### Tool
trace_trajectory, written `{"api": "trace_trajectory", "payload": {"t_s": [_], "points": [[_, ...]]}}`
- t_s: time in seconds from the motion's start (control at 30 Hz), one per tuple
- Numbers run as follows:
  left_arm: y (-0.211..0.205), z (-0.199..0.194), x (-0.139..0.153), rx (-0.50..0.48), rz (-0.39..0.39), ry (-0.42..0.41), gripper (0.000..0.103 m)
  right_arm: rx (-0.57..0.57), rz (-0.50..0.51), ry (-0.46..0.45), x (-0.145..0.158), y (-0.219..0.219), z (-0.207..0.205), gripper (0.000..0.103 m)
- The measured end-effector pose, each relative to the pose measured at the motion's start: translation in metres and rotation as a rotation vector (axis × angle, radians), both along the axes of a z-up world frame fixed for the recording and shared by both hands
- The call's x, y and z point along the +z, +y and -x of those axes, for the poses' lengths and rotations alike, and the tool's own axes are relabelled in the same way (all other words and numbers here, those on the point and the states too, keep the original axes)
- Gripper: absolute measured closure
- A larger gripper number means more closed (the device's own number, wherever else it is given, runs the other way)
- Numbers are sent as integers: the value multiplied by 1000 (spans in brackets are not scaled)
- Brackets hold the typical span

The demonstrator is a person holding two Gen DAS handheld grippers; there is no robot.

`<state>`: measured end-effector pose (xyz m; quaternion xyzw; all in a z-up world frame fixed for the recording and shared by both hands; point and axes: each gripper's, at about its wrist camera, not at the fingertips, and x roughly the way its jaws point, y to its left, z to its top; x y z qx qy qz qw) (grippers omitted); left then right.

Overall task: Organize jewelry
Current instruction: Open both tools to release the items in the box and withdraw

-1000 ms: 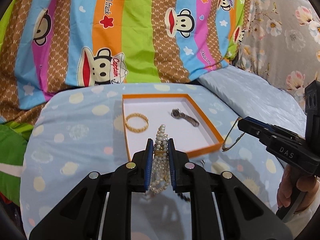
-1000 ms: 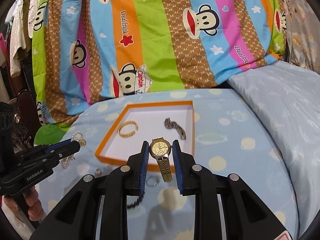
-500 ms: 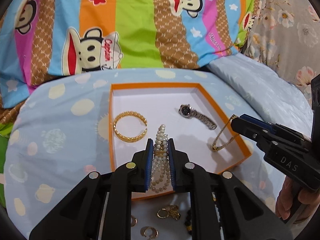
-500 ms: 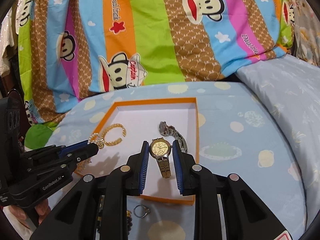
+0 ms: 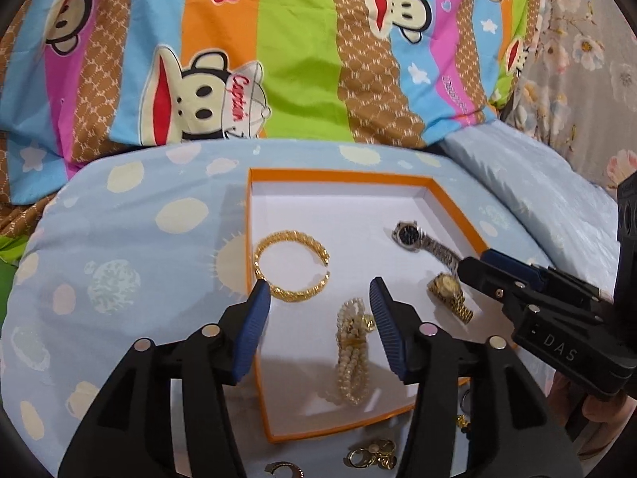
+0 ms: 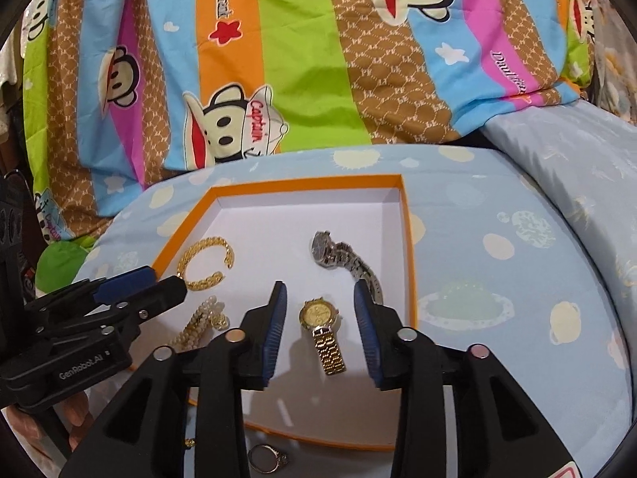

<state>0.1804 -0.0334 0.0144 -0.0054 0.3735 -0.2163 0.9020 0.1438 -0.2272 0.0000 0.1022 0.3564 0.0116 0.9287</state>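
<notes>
My left gripper [image 5: 316,298] gapes wide, empty, over the pearl bracelet [image 5: 352,354] lying low in the orange tray [image 5: 338,177], center frame. My right gripper [image 6: 318,302] is spread too, the gold watch [image 6: 323,332] flat between its fingers.

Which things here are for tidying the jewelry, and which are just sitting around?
For the job:
- orange box
- gold bangle
- pearl bracelet
- gold watch
- silver watch
- loose ring and gold earrings, not yet in the box
- left gripper and right gripper, both open

Just lying about:
- monkey quilt
- blue spotted sheet
</notes>
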Motion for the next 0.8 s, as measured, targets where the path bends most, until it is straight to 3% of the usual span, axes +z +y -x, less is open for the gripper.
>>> {"api": "trace_trajectory", "payload": {"t_s": [0.2, 0.37, 0.8], "points": [[19, 13, 18, 48, 37, -57, 53, -21, -17, -30, 8, -6, 25, 66], [44, 46, 16, 77, 39, -62, 53, -34, -35, -14, 1, -5, 67, 66], [65, 107, -16, 69, -18, 69, 50, -4, -72, 67, -18, 18, 121, 66]]}}
